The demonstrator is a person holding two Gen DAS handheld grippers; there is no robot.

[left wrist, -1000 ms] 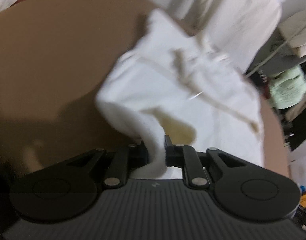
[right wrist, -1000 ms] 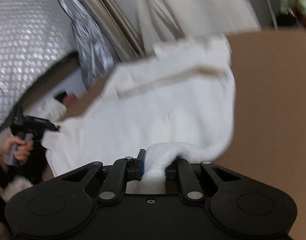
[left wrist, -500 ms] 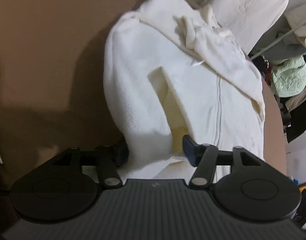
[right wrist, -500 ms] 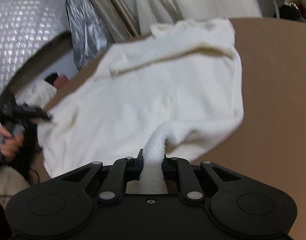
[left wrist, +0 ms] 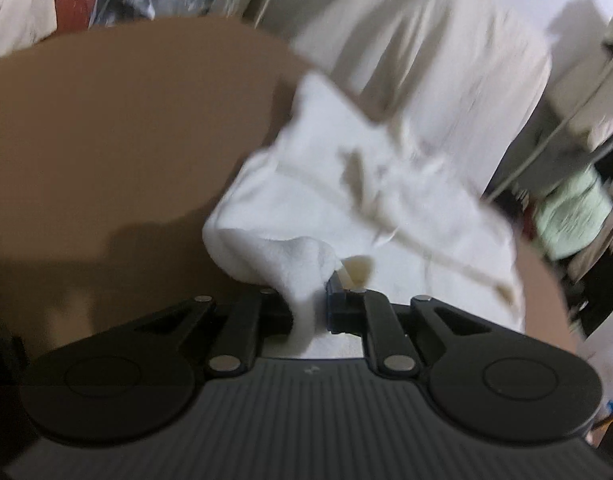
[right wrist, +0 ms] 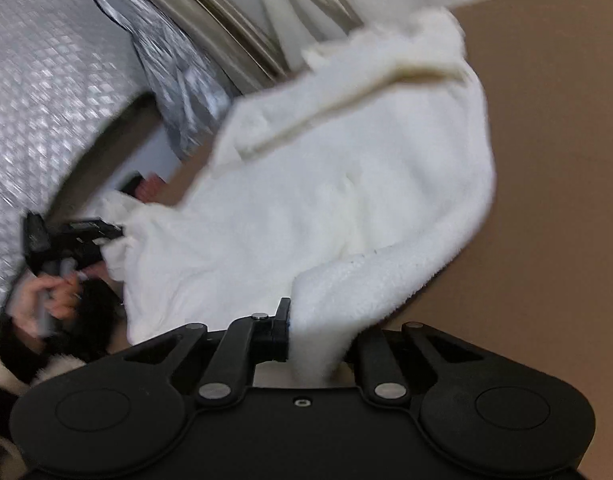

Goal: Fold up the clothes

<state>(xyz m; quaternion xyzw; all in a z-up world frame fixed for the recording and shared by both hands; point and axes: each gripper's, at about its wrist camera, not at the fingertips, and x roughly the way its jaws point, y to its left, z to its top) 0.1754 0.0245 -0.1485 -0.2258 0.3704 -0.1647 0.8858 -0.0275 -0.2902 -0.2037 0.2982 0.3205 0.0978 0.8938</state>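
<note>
A white fleece jacket (left wrist: pixel 386 208) lies spread on a round brown table (left wrist: pixel 106 140). My left gripper (left wrist: pixel 309 304) is shut on a bunched edge of the jacket at its near side. In the right wrist view the same jacket (right wrist: pixel 326 200) lies across the table (right wrist: pixel 554 160), and my right gripper (right wrist: pixel 318 344) is shut on another edge of it, with a thick fold of fleece running between its jaws. The left gripper (right wrist: pixel 86 236) shows at the far left there, in a hand, on the jacket's edge. Both views are motion-blurred.
A cream cloth or cushion (left wrist: pixel 426 60) stands behind the table. Silver quilted foil (right wrist: pixel 46 80) and a metal rail (right wrist: pixel 226 32) are at the left in the right wrist view. Clutter with a pale green item (left wrist: pixel 570 220) lies beyond the table's right edge.
Half a second ago my left jaws stood wide apart around the fleece; now they are shut on it. The right gripper has kept hold, and the jacket has shifted across the table.
</note>
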